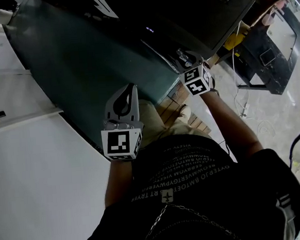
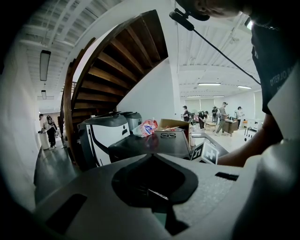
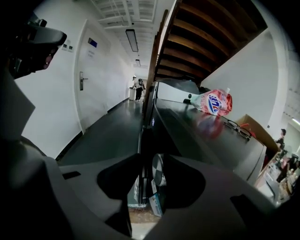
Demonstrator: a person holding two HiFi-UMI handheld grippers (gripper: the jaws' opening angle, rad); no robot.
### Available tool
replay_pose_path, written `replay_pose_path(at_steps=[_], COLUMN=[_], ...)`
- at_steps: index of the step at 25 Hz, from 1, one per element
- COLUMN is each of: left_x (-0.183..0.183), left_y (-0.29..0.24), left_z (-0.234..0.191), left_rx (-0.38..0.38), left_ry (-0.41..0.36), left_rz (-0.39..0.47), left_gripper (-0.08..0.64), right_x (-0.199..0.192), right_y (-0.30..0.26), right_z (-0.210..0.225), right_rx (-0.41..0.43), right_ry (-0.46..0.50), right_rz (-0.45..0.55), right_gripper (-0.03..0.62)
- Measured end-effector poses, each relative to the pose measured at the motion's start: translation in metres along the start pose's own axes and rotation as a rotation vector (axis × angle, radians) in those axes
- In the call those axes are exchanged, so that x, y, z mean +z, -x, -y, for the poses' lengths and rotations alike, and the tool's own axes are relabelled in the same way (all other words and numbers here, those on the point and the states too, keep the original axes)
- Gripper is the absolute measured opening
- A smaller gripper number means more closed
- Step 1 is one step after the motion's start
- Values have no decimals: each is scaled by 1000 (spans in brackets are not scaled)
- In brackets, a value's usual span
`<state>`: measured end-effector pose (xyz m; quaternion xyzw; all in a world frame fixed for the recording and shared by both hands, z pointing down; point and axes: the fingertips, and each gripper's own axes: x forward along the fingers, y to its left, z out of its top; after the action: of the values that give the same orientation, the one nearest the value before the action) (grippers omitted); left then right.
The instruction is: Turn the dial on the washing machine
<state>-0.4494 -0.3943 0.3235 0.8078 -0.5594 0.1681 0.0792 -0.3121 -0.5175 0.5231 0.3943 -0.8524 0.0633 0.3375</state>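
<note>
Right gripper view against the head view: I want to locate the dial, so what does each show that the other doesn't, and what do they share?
Only the right gripper view plainly shows the silver dial, between the right gripper's parted jaws, plus the wooden staircase overhead. Only the head view shows the left gripper, held away from the machine with jaws together, and the person's dark shirt. Both show the washing machine and the dark floor beside it.
</note>
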Motion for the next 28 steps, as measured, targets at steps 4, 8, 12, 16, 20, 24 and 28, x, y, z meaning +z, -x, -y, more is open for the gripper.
replay_pose_path(at_steps=[4, 8, 12, 16, 20, 24, 28], left_x=[-3, -5, -7, -5, -6, -3, 7], left_y=[3, 9, 12, 15, 20, 25, 34], left_z=[0, -1, 1, 4, 5, 8, 13], left_rx=[-1, 7, 8, 9, 22, 27, 33], left_ry=[4, 9, 13, 7, 8, 1, -12], left_rz=[-5, -7, -6, 1, -1, 4, 21], left_gripper=[8, 8, 8, 8, 8, 8, 8], right_x=[-6, -14, -17, -20, -29, -28, 2], right_y=[-3, 0, 1, 2, 2, 7, 40], right_z=[-2, 0, -1, 1, 2, 1, -9], right_rx=[-5, -11, -12, -11, -12, -2, 68], right_ry=[-17, -27, -21, -42, -67, -81, -108], right_rz=[-6, -25, -25, -30, -45, -8, 138], right_gripper=[146, 146, 146, 146, 146, 155, 121])
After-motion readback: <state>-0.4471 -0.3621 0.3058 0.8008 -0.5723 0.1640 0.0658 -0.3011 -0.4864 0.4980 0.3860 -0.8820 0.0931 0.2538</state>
